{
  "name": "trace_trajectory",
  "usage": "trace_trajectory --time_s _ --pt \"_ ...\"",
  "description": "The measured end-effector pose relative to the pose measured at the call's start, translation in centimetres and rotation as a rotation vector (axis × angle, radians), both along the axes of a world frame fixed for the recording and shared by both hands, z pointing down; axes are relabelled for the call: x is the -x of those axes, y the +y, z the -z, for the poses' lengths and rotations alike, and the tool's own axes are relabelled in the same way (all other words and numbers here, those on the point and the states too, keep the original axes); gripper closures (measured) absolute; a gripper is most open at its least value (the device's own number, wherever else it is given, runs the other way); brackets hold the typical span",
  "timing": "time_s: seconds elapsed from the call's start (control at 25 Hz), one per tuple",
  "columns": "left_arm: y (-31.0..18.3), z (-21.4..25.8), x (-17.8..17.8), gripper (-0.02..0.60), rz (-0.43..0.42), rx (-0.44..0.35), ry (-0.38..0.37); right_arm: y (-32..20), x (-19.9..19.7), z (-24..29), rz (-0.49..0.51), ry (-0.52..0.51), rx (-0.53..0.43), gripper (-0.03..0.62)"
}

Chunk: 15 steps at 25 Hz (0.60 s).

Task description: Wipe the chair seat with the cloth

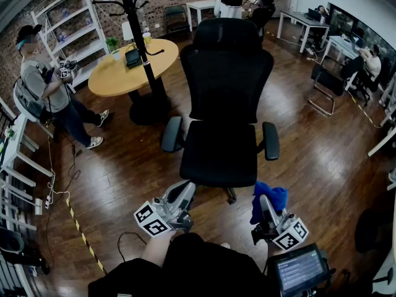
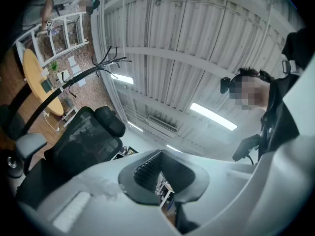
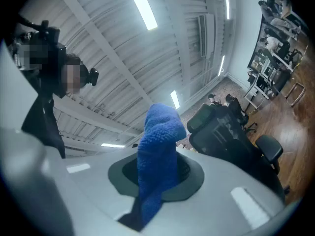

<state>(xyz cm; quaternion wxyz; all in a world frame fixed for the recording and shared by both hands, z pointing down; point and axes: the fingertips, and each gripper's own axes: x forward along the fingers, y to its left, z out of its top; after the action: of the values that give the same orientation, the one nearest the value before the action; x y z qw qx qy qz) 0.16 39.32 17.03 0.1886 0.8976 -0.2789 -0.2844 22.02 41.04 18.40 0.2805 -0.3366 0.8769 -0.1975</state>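
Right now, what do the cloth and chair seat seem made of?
The cloth looks like blue microfibre or terry: nubby, fuzzy pile. The chair seat looks like matte black fabric or mesh, no sheen; weave too small to tell.

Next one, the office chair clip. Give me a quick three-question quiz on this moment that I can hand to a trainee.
1. Which gripper holds the blue cloth? A: left. B: right. C: neither.
2. True or false: the cloth is lying on the chair seat.
3. Fill in: between the jaws of the left gripper there is ___.

Key: 1 is B, the right gripper. 2 is false; it hangs from that gripper, short of the seat. 3 is nothing.
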Motion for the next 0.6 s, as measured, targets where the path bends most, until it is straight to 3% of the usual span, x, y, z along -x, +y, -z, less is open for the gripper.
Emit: trace_trajectory --time_s 0.24,0.6 --pt "-4.9 -0.5 1.4 0.591 0.026 -0.022 -0.018 -4.9 0.9 -1.2 0.012 0.016 0.009 0.546" --pt "-21.7 -2.1 6.7 0.591 -0.015 0.013 0.026 -20.3 5.8 -1.1 -0.048 0.061 0.031 0.546"
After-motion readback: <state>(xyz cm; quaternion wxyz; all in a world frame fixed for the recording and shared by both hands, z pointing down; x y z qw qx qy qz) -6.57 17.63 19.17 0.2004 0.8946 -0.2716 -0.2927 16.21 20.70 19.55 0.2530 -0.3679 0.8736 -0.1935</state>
